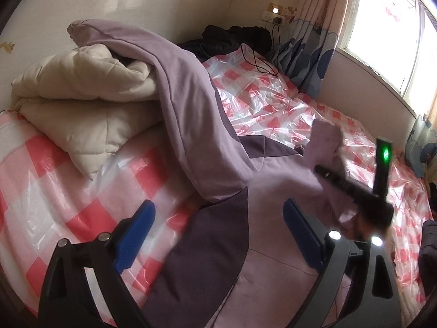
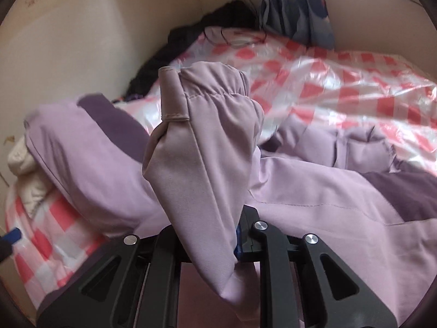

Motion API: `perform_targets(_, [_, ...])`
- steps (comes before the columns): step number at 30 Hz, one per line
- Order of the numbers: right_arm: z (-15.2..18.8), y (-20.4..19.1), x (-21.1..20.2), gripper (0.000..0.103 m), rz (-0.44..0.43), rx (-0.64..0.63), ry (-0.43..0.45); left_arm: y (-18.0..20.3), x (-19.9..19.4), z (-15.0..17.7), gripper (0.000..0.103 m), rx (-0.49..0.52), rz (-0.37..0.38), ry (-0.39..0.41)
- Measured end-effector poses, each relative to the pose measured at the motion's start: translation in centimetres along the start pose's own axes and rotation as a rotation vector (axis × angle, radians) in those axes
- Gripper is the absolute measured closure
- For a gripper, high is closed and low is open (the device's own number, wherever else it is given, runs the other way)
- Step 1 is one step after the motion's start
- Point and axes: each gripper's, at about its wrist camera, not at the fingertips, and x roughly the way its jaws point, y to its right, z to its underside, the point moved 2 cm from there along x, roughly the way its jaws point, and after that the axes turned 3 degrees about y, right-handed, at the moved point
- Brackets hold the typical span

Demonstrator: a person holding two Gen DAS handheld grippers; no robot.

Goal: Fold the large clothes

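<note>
A large lilac jacket (image 1: pixel 275 218) with dark purple panels lies spread on the bed. One of its sleeves (image 1: pixel 185 104) is draped up over a folded quilt. My left gripper (image 1: pixel 218 232) hovers open just above the jacket's body, with nothing between its blue pads (image 1: pixel 136 232). My right gripper (image 2: pixel 235 243) is shut on the other sleeve's cuff end (image 2: pixel 202 142), which stands up in front of the camera and hides the fingers. In the left wrist view the right gripper (image 1: pixel 323 172) holds that cuff (image 1: pixel 326 142) up over the jacket's right side.
A red-and-white checked plastic sheet (image 1: pixel 273 93) covers the bed. A folded cream quilt (image 1: pixel 82 104) sits against the left wall. Dark clothes (image 1: pixel 235 38) and cables (image 1: pixel 259 63) lie in the far corner, beside a curtain (image 1: pixel 314 41) and a window (image 1: pixel 387 27).
</note>
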Motion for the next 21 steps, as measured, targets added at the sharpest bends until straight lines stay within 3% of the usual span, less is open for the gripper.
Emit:
perform_targets(4, [1.9, 0.7, 2.2, 0.088, -0.005, 0.016, -0.048, 0.1, 0.1, 0.1, 0.012, -0.003, 0.005, -0.006])
perform_targets(8, [1.7, 1.0, 3.3, 0.084, -0.002, 0.019, -0.091, 0.5, 0.1, 0.3, 0.012, 0.002, 0.012, -0.014])
perform_targets(12, [2.4, 0.3, 4.3, 0.055, -0.023, 0.015, -0.152, 0.6, 0.2, 0.3, 0.012, 0.007, 0.011, -0.019])
perform_targets(16, [3.2, -0.4, 4.0, 0.044, -0.05, -0.017, -0.201, 0.4, 0.2, 0.3, 0.012, 0.003, 0.013, -0.023])
perform_targets(18, [2.9, 0.2, 2.1, 0.044, -0.133, 0.045, -0.17, 0.4, 0.1, 0.2, 0.012, 0.005, 0.02, -0.02])
perform_targets(21, [2.0, 2.8, -3.5, 0.044, -0.231, 0.152, -0.034, 0.9, -0.8, 0.1, 0.012, 0.022, 0.049, 0.016])
